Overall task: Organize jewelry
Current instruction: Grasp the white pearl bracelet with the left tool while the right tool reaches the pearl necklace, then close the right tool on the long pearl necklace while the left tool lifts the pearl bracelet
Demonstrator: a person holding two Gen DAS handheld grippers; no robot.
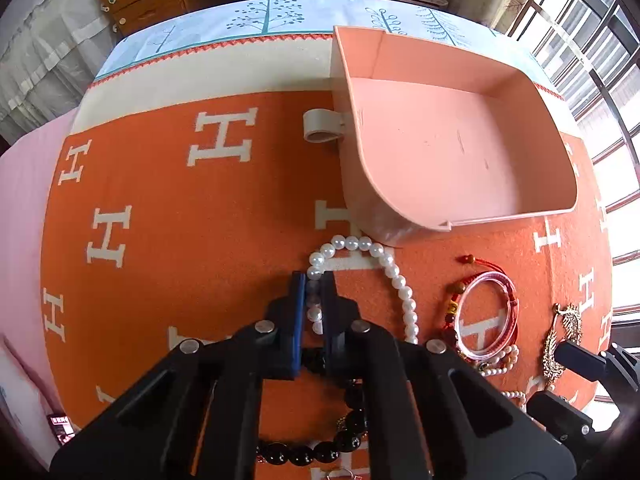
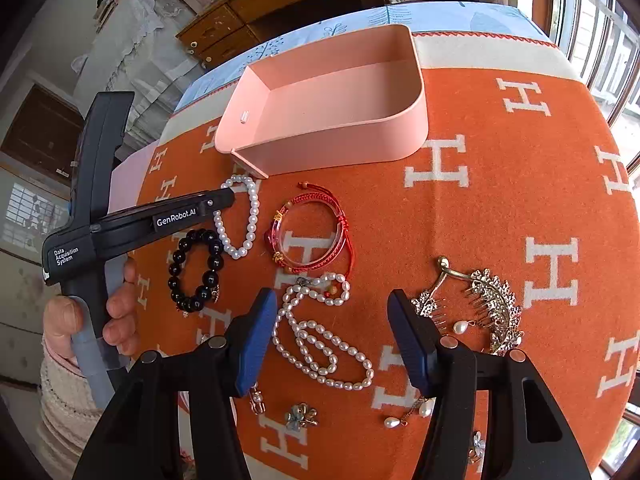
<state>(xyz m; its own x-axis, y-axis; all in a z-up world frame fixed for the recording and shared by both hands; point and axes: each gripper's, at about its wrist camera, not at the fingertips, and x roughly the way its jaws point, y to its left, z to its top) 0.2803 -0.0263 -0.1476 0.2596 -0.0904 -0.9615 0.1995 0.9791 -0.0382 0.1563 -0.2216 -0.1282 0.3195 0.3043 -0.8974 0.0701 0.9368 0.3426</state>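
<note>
My left gripper [image 1: 314, 280] is shut on the round-pearl bracelet [image 1: 394, 276], pinching its left strand down on the orange cloth, just in front of the empty pink tray [image 1: 460, 152]. In the right wrist view the left gripper [image 2: 230, 197] reaches in from the left over that pearl bracelet [image 2: 251, 220] below the tray [image 2: 332, 96]. My right gripper [image 2: 332, 312] is open and empty, hovering over a long pearl necklace [image 2: 320, 344]. A black bead bracelet [image 2: 194, 270], a red cord bracelet with a clear bangle [image 2: 312, 232] and a gold hair comb [image 2: 484, 304] lie around it.
Small earrings [image 2: 408, 416] and a brooch [image 2: 300, 416] lie near the front edge of the orange H-patterned cloth [image 2: 500, 208]. A tape roll [image 1: 320, 126] sits left of the tray. Wooden drawers [image 2: 240, 24] stand behind the table; windows are at right.
</note>
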